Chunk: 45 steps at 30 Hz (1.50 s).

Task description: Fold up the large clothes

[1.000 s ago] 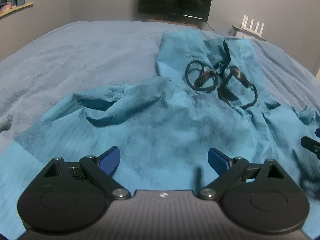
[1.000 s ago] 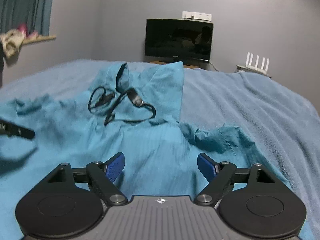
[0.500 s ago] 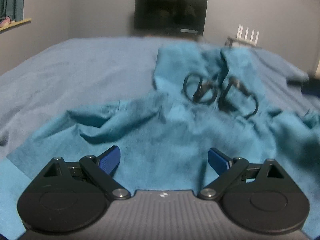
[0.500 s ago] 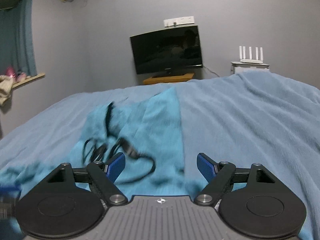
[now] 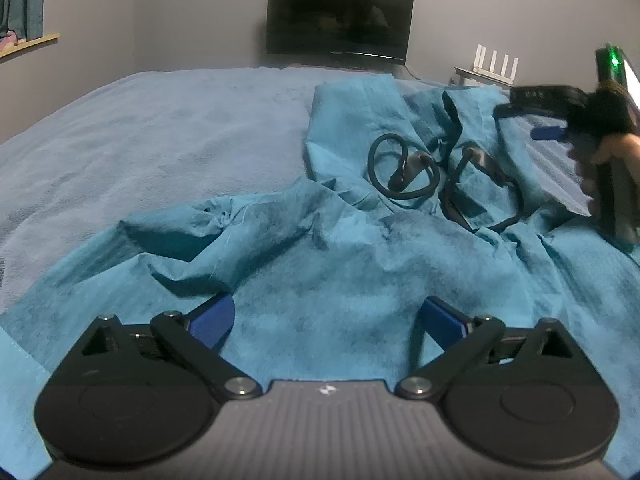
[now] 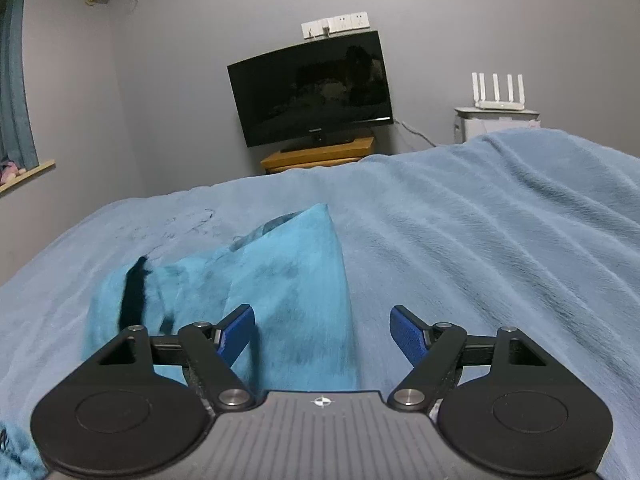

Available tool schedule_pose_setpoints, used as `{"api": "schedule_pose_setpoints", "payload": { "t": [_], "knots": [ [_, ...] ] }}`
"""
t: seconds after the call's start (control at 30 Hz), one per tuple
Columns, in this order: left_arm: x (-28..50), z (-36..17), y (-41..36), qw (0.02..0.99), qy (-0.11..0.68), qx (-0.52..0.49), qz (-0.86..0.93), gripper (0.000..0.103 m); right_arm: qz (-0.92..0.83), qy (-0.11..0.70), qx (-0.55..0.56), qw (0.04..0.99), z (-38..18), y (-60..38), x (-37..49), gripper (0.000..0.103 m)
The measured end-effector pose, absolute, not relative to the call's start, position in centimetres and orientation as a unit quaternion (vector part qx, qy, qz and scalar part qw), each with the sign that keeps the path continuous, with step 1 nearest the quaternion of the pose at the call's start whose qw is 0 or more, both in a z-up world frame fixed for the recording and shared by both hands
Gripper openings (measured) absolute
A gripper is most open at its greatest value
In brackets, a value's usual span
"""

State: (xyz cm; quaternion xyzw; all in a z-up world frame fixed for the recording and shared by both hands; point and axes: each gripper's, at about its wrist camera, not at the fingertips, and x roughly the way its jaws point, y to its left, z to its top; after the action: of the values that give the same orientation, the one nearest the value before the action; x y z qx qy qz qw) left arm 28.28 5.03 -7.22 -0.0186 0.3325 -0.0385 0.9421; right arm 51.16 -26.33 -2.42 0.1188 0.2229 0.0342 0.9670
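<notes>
Teal garment (image 5: 320, 256) lies spread and crumpled on the bed (image 5: 168, 136), covering the near and right part of the left wrist view; a wrinkled sleeve-like fold runs off to the left, a flatter panel reaches toward the far side. A black cord (image 5: 416, 176) sits looped in coils on the far part of the garment, right of centre. Left tongs (image 5: 326, 318) hover just over the near cloth, blue fingertips (image 5: 212, 320) spread wide, having just opened a bit further, nothing between them, cloth only below. Right tongs (image 6: 322, 334) are at the far right end of the garment, over its pointed far corner (image 6: 304, 264); jaws apart and just been narrowing slightly, no cloth pinched, garment edge lying under the left finger, bare blanket under the right one. In the left wrist view the right tongs (image 5: 548, 120) show at the far right edge, with the person's hand (image 5: 612, 148) on the grip, blurred. A dark strip of cord (image 6: 134, 300) shows on the cloth left of the right tongs. Bed cover is light blue, fuzzy. Beyond the bed: dark TV (image 6: 312, 92) on a wooden stand (image 6: 320, 156) against a grey wall, white router (image 6: 498, 92) on a small unit to the right, power sockets (image 6: 336, 24) above the TV, curtain (image 6: 12, 80) and sill at far left.
</notes>
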Motion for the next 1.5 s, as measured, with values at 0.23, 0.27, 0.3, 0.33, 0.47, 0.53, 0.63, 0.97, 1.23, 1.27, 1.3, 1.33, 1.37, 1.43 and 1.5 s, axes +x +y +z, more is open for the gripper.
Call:
{"api": "schedule_pose_setpoints", "payload": {
  "t": [0.23,0.27,0.3,0.33,0.47,0.53,0.63,0.97,1.23,1.27,1.3,1.33,1.37,1.43,1.5],
  "knots": [
    [29.4,-8.1,5.3,0.938,0.342,-0.031,-0.042,0.102,0.088,0.235,0.185,0.950,-2.8,-27.3,55.4,0.076],
    [29.5,-8.2,5.4,0.938,0.343,-0.034,-0.042,0.102,0.100,0.238,0.188,0.948,-2.8,-27.1,55.7,0.073],
    [29.5,-8.3,5.5,0.937,0.344,-0.037,-0.042,0.102,0.108,0.238,0.187,0.947,-2.6,-27.0,55.8,0.061],
    [29.5,-8.3,5.5,0.937,0.344,-0.040,-0.042,0.102,0.118,0.233,0.182,0.948,-2.4,-26.9,55.8,0.037],
    [29.4,-8.1,5.9,0.940,0.335,-0.053,-0.036,0.102,0.145,0.200,0.193,0.950,-1.6,-26.8,54.1,0.004],
    [29.3,-7.9,6.3,0.942,0.327,-0.066,-0.031,0.102,0.166,0.175,0.190,0.952,-0.8,-27.0,52.5,0.003],
    [29.1,-7.5,6.9,0.945,0.316,-0.080,-0.021,0.102,0.203,0.136,0.177,0.953,1.0,-27.1,48.9,0.003],
    [27.7,-6.6,9.3,0.947,0.293,-0.135,0.006,0.102,0.241,0.068,0.160,0.955,3.5,-29.4,31.2,0.003],
    [24.3,-4.7,13.2,0.937,0.284,-0.203,0.027,0.102,0.221,0.135,0.099,0.961,-0.4,-28.2,17.2,0.002],
    [23.9,-4.5,13.4,0.938,0.283,-0.198,0.030,0.102,0.217,0.150,0.069,0.962,-0.8,-27.6,16.0,0.002],
    [23.3,-4.2,13.6,0.939,0.282,-0.195,0.035,0.102,0.211,0.164,0.037,0.963,-1.3,-26.9,15.1,0.002],
    [22.8,-4.0,13.8,0.940,0.279,-0.194,0.041,0.102,0.200,0.184,0.007,0.962,-1.8,-26.3,14.2,0.002],
    [22.2,-3.7,14.1,0.940,0.277,-0.195,0.047,0.102,0.185,0.205,-0.004,0.961,-2.1,-25.9,13.9,0.002],
    [20.8,-3.2,14.9,0.940,0.274,-0.198,0.055,0.102,0.150,0.245,0.004,0.958,-2.6,-26.3,12.7,0.003],
    [19.2,-2.7,15.3,0.939,0.271,-0.202,0.060,0.102,0.121,0.254,0.030,0.959,-2.2,-27.0,11.8,0.010]
  ]
}}
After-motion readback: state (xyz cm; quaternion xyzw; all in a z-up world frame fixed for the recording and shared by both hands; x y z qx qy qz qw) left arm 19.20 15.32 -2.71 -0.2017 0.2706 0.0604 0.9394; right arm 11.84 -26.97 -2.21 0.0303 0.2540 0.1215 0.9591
